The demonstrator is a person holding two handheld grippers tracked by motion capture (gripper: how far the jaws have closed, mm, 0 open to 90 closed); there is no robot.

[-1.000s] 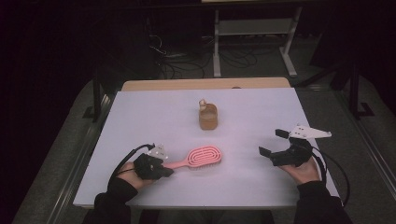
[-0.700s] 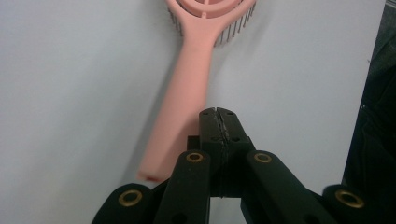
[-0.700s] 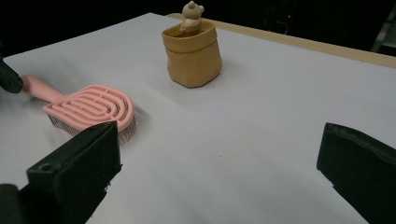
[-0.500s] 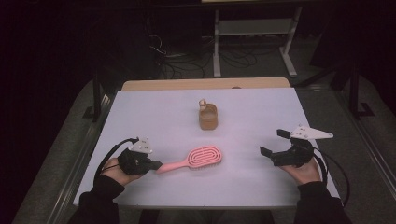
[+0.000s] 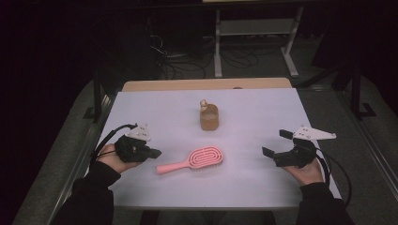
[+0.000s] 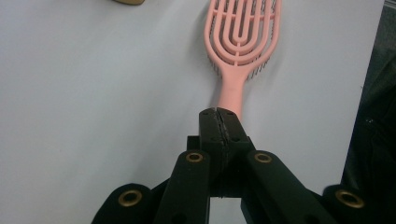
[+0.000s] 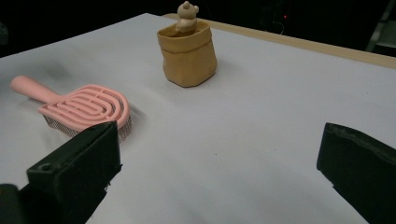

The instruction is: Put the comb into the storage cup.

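the pink hairbrush (image 5: pixel 199 159) lies flat near the table's front middle, bristles down, handle toward your left gripper (image 5: pixel 152 153), so it is easy to take by the handle. it looks like hard moulded plastic, a vented oval head of looping ribs on a smooth round stem. your left jaws are pressed together on nothing, just short of the handle end. your right gripper (image 5: pixel 277 143) rests wide apart, well clear. behind stands a soft tan pouch (image 5: pixel 209 117) with a small bear figure (image 5: pixel 204 104) inside, on the matte white table (image 5: pixel 263 187).
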